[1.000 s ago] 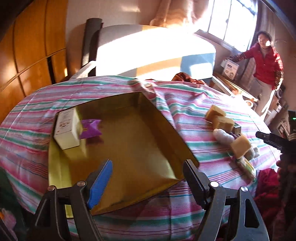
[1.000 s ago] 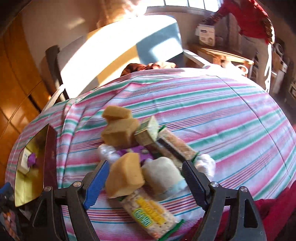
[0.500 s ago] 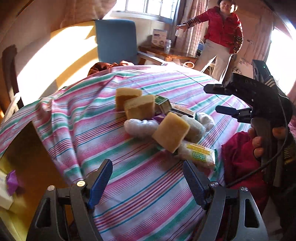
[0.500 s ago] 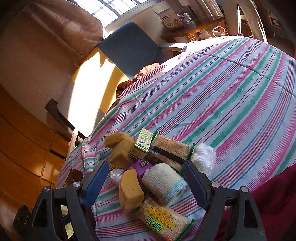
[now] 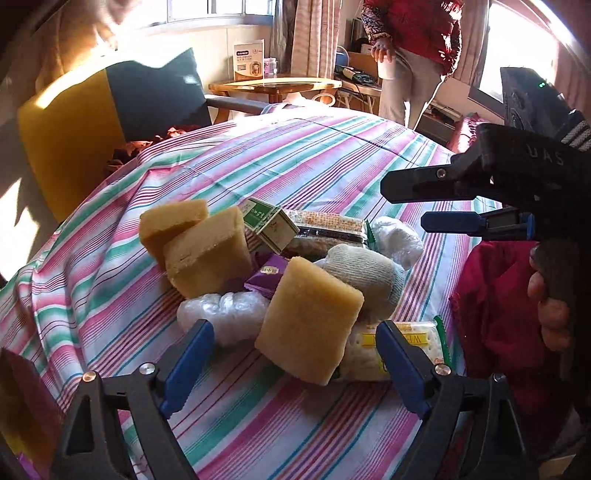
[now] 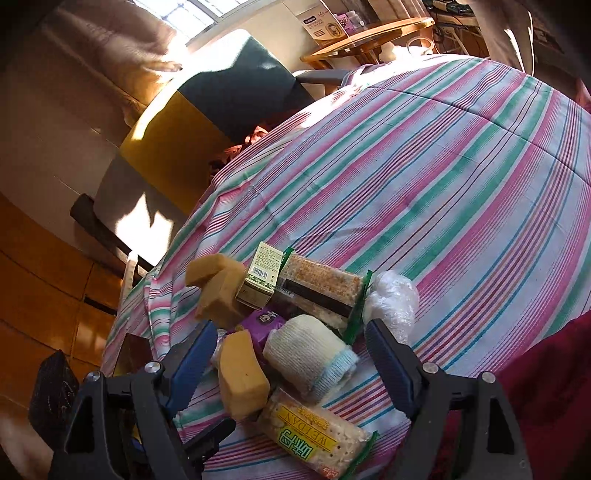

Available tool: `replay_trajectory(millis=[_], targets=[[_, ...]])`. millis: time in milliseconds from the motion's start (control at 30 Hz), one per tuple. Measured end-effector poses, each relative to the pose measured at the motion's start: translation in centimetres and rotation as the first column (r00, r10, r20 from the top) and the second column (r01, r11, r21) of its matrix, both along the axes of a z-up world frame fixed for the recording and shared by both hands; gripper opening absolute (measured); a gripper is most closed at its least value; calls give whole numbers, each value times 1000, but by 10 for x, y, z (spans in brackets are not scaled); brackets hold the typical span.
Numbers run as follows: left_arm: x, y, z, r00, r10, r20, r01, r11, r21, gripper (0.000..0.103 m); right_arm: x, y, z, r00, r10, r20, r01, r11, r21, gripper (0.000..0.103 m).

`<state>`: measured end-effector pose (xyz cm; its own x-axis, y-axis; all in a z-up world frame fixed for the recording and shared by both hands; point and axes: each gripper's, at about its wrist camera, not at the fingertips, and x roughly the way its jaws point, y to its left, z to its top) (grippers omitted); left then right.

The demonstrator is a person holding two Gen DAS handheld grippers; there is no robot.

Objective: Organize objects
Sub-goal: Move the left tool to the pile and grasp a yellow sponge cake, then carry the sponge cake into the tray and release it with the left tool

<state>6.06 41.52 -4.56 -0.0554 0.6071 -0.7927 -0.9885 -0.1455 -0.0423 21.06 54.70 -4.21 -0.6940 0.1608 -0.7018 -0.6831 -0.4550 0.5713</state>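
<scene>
clutter sits in one heap on the striped cloth (image 5: 280, 162), and both of your grippers hang over it. your left gripper (image 5: 291, 354) has its blue-padded jaws spread, having just been opening wider, and nothing is pressed between them; the nearest yellow sponge (image 5: 310, 321) leans up in the gap, clear of both pads. two more yellow sponges (image 5: 199, 243) lean against each other at the far left of the heap, with a clear plastic bundle (image 5: 225, 314) lying just in front of them. a purple packet (image 5: 267, 277) pokes out from under the near sponge, a rolled white sock (image 5: 365, 273) lies beside it, and a small green-and-white box (image 5: 269, 221) rests against a dark-banded cracker pack (image 5: 328, 229) at the back. a yellow-labelled cracker pack (image 5: 373, 350) lies closest to you, partly behind your left gripper's right finger.

your right gripper (image 6: 291, 365) is also spread wide with nothing gripped; from its own camera the sock (image 6: 310, 354) and the near sponge (image 6: 240, 376) sit between its fingers, neither touched by a pad. in the left view that gripper (image 5: 402, 203) comes in from the right edge, above the heap, with your hand (image 5: 550, 302) on its handle.

a person in a red jacket (image 5: 413, 26) stands beyond the table, next to a small wooden table (image 5: 277, 83).
</scene>
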Motion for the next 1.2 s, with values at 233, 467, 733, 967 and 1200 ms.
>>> replay_trajectory(millis=[233,467,733,967,1200], targets=[[-2,22,-12,998,-49,-29,49,999,-13,99,-4,0,0,1000,16,-6,-16,1000,6,84],[1,28,-20,999,-49,-10,49,999,-22,54,-2,2,-1,1000,9,-14,-9,1000,-14,84],[-3,-32,-6,992,70,105,-72,997,16,53,-9,-1,-3,999,45,21,-45,999,-18,84],[4,-88,-7,974,158,164,-152,987,-47,53,-13,-2,-5,997,61,41,-60,998,-27,84],[15,-95,-30,966,218,136,-202,972,-118,54,-26,-9,-7,985,158,63,-156,987,-39,84]])
